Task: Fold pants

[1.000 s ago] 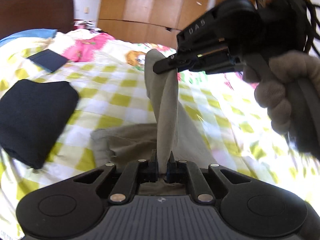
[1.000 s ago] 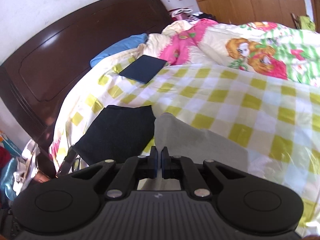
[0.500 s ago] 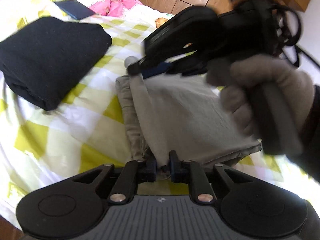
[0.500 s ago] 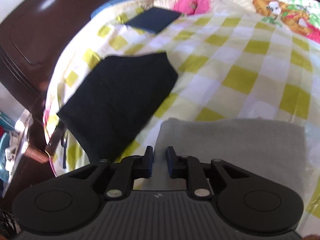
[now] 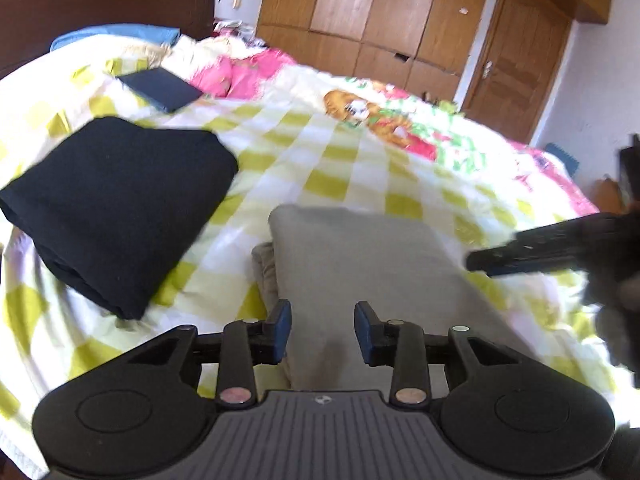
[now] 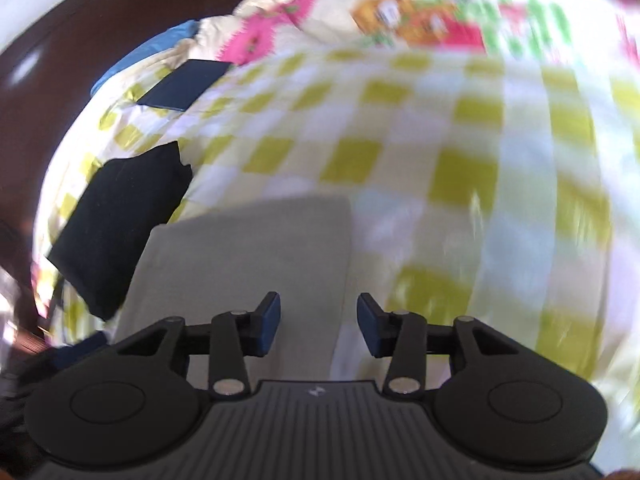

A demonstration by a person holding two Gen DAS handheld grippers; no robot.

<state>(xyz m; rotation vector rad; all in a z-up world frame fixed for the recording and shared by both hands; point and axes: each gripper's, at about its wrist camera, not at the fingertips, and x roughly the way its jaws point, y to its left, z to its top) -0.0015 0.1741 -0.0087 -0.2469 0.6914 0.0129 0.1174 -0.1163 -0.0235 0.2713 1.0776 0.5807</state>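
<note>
Bedspread of yellow-and-white checked cotton point(image 5: 328, 160), our landmark. On its left side we list a folded black garment point(image 5: 116, 204); beyond that, a small dark-blue folded cloth point(image 5: 160, 88). At its middle lie the folded grey pants point(image 5: 360, 264). Left gripper point(image 5: 322, 328): jaws just opened, fingers apart over the pants, gripping nothing. Right gripper point(image 6: 318, 326): likewise just opened, fingers apart above the pants' right edge.
</note>
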